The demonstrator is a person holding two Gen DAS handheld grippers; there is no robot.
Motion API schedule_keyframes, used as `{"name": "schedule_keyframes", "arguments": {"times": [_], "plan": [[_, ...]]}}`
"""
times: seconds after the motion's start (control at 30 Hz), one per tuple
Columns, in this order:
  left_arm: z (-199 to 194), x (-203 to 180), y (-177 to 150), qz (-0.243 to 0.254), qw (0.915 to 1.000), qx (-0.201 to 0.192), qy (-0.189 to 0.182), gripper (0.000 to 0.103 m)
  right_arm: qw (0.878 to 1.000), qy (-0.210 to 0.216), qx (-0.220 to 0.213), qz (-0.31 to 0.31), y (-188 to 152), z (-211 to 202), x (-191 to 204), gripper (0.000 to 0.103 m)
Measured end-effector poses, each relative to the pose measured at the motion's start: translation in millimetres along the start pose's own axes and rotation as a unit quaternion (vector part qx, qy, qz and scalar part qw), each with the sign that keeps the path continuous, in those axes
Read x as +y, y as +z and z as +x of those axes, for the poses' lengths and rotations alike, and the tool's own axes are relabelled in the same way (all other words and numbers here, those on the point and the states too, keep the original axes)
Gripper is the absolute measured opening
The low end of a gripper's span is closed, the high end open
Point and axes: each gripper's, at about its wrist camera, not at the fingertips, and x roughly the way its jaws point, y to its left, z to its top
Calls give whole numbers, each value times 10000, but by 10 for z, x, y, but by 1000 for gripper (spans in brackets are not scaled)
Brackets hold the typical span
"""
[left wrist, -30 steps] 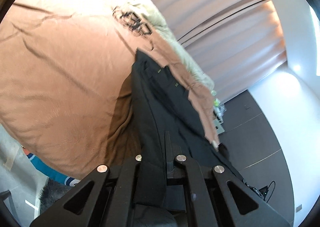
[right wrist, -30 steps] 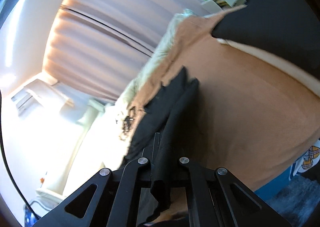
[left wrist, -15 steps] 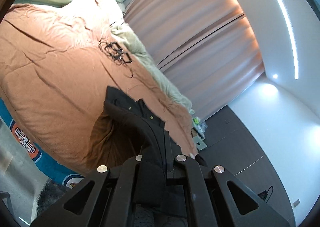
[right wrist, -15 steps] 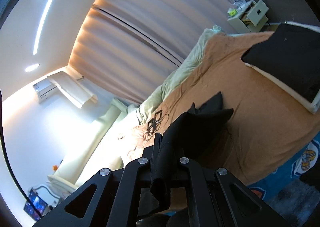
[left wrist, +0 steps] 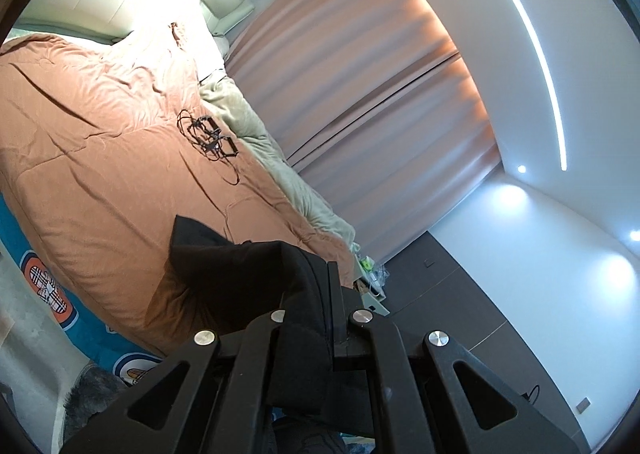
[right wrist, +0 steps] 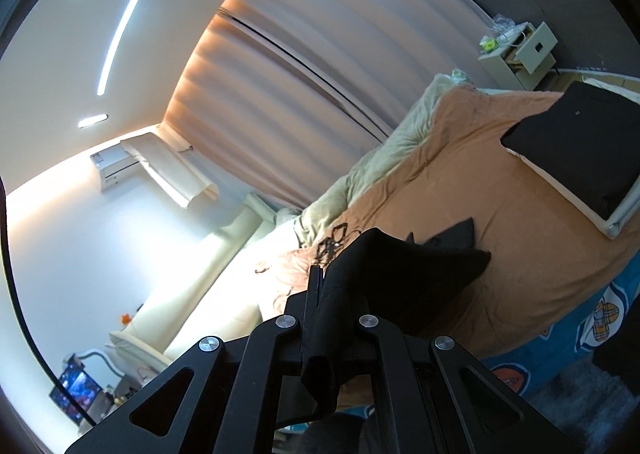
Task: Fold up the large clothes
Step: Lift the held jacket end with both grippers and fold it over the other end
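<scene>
A large black garment (left wrist: 232, 270) hangs between both grippers above the near edge of a bed with an orange-brown duvet (left wrist: 100, 141). My left gripper (left wrist: 320, 278) is shut on one part of the garment. My right gripper (right wrist: 324, 286) is shut on another part of the black garment (right wrist: 404, 274). The cloth is lifted off the bed and sags toward it; its lower end is hidden behind the fingers.
A tangle of black cables (left wrist: 210, 137) lies mid-bed. A folded black garment (right wrist: 576, 149) rests on a white pillow at the bed's end. A pale green blanket (left wrist: 256, 137) lines the curtain side. A bedside table (right wrist: 520, 53) stands beyond. A blue patterned sheet (left wrist: 44, 290) shows below.
Both grippers have risen and pulled back from the bed, lifting the black garment off the duvet. Much more of the room and curtains is now in view.
</scene>
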Motion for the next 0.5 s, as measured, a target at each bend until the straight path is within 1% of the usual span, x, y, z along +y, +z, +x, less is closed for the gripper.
{"name": "schedule_keyframes", "arguments": {"times": [0.13,0.23,0.37,0.5], "plan": [[-48,-23,22,34,10000,-44,-25,5,9999,82,-15,-74,-8,-29,47,4],[3,1,60,44,10000,-41,3,5,9999,68,-3,-130,10,-2,44,4],[175,56,153,-30,10000,36,84,5,9998,-33,26,-186,62,111,42,4],[397,57,297,5,9999,89,111,5,9997,-127,81,-178,224,309,3,4]]}}
